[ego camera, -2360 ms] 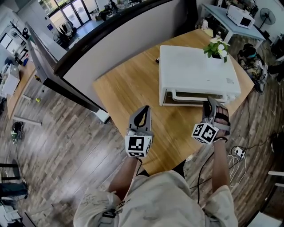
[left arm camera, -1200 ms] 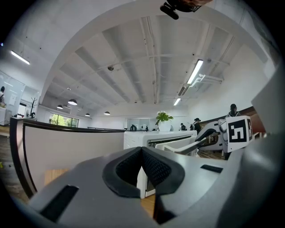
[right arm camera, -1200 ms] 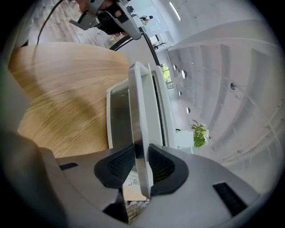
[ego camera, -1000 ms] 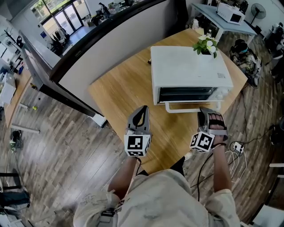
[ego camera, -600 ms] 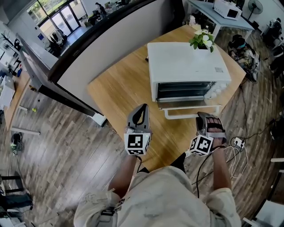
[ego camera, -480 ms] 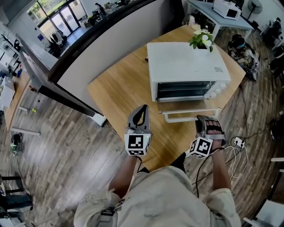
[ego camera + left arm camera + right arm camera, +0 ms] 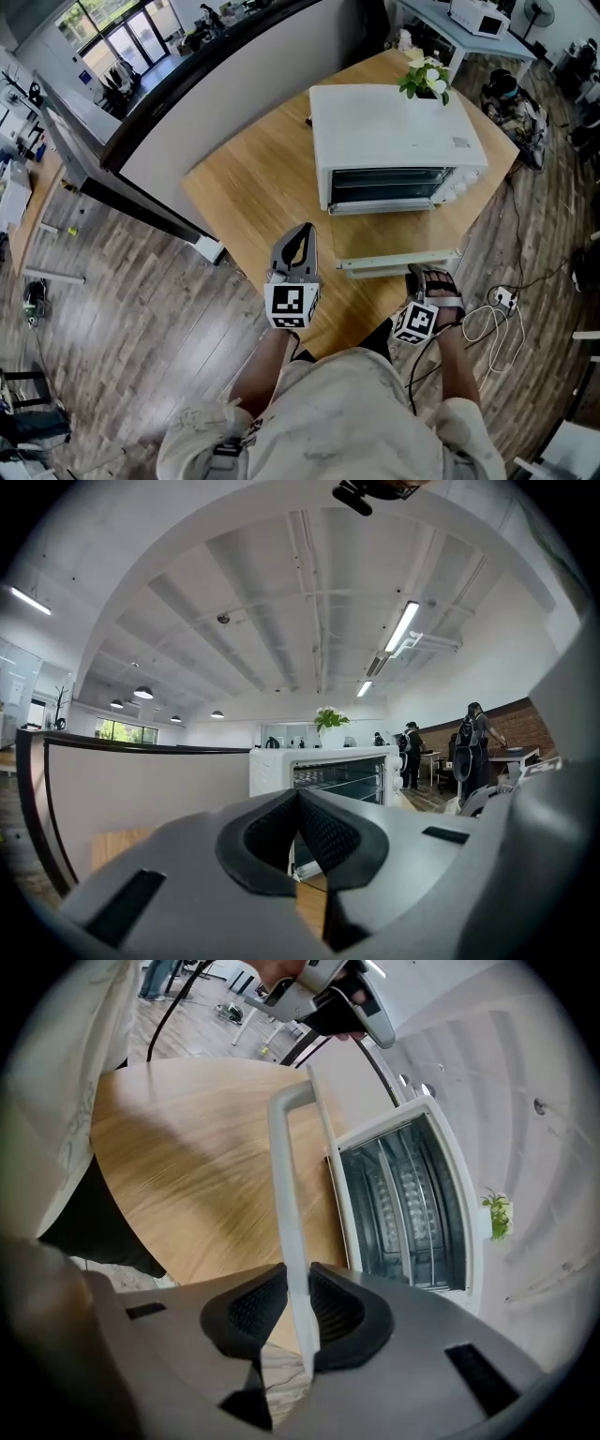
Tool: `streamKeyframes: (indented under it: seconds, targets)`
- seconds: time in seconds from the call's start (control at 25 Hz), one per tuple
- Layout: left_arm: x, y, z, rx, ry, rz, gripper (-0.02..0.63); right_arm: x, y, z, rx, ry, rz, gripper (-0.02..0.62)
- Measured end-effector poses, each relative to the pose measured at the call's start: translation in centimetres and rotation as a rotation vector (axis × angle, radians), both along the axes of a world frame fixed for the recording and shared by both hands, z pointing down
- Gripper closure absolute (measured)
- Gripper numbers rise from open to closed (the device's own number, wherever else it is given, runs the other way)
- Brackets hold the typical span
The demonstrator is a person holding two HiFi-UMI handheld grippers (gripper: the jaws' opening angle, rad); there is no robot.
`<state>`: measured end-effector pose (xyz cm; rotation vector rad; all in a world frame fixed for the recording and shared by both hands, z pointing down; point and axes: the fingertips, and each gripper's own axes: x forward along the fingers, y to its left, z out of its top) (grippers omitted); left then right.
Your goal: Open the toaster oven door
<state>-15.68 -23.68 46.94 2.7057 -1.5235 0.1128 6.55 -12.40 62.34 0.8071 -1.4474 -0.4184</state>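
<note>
Right hand-held gripper, jaws just tightening, pinches the white bar handle; the glass door of the white metal toaster oven has swung down flat, so opening looks done.

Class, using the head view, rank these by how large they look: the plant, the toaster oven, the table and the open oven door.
Largest to smallest as they look:
1. table
2. toaster oven
3. door, lying open; nearer the camera, yet it looks smaller than the oven
4. plant, clearly smallest
</note>
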Motion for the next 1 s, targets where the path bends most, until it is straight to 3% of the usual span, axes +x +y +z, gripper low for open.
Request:
streamKeyframes:
  seconds: [0.68, 1.0]
  targets:
    - [2.1, 2.8, 5.8, -0.097, -0.057, 0.057, 0.592, -0.2, 1.5, 4.0, 0.125, -0.034, 0.052, 0.500]
    - [2.5, 4.6, 8.3, -0.141, -0.062, 0.068, 0.592, -0.6, 2.1, 5.2, 0.095, -0.086, 0.095, 0.476]
